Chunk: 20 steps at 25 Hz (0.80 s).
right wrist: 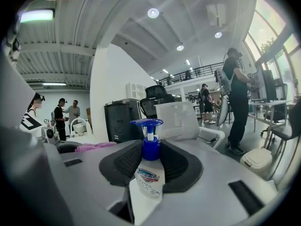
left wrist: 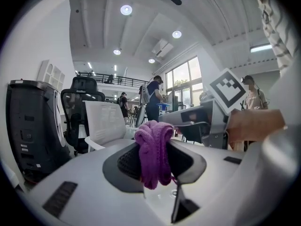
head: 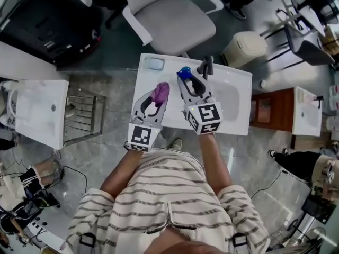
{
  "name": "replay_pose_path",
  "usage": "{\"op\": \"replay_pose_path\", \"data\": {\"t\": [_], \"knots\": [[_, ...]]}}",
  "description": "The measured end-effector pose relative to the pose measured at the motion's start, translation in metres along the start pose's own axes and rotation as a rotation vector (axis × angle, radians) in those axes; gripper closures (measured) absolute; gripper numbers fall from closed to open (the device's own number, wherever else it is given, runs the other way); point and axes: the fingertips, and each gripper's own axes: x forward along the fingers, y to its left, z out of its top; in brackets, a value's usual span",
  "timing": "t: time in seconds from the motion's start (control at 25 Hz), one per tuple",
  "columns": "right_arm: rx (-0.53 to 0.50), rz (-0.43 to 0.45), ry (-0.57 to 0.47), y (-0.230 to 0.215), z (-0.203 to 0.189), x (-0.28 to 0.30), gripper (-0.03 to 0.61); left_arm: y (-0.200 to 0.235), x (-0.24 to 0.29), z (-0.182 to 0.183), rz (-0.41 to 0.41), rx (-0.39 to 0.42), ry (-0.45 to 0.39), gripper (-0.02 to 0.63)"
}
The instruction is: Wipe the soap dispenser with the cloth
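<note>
pinching bunched purple cloth (left wrist: 154, 149) in left gripper (head: 160, 94); both pads pressed into the fabric, folds sticking up past the tips and hanging below them.

clamping soap dispenser (right wrist: 149, 173) in right gripper (right wrist: 150, 157); pads closed on the blue collar just under the blue pump head (right wrist: 146, 123), white labelled bottle hanging between the jaws, roughly upright.

head view: both grippers side by side over the white washbasin (head: 235, 83), pointing to 12 o'clock. dispenser at about 1 o'clock of the cloth, near but apart, no contact. black faucet (head: 207, 65) just at 1 o'clock of the pump; touching or not, cannot tell. marker cubes (head: 204, 118) at the 6 o'clock end of each gripper, striped shirt (head: 169, 194) below them.

around the basin: grey office chair (head: 175, 20) at 12 o'clock, cream bin (head: 243, 47) at 1 o'clock, wooden cabinet (head: 270, 110) at 3 o'clock, second white basin (head: 39, 112) well off at 9 o'clock with a metal rack (head: 85, 112) just beside it.

right gripper view: cloth showing as a pink-purple strip at 9 o'clock of the dispenser, clear of it. people (right wrist: 66, 117) standing far in the background.
</note>
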Motion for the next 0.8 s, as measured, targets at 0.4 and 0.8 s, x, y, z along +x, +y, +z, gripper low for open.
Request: {"op": "replay_pose_path", "data": {"t": [0.4, 0.8], "knots": [[-0.016, 0.027, -0.040, 0.014, 0.021, -0.021, 0.445, -0.014, -0.003, 0.016, -0.005, 0.041, -0.033, 0.485], [-0.027, 0.022, -0.043, 0.016, 0.029, -0.027, 0.445, -0.025, -0.003, 0.025, -0.013, 0.065, -0.043, 0.485]]}}
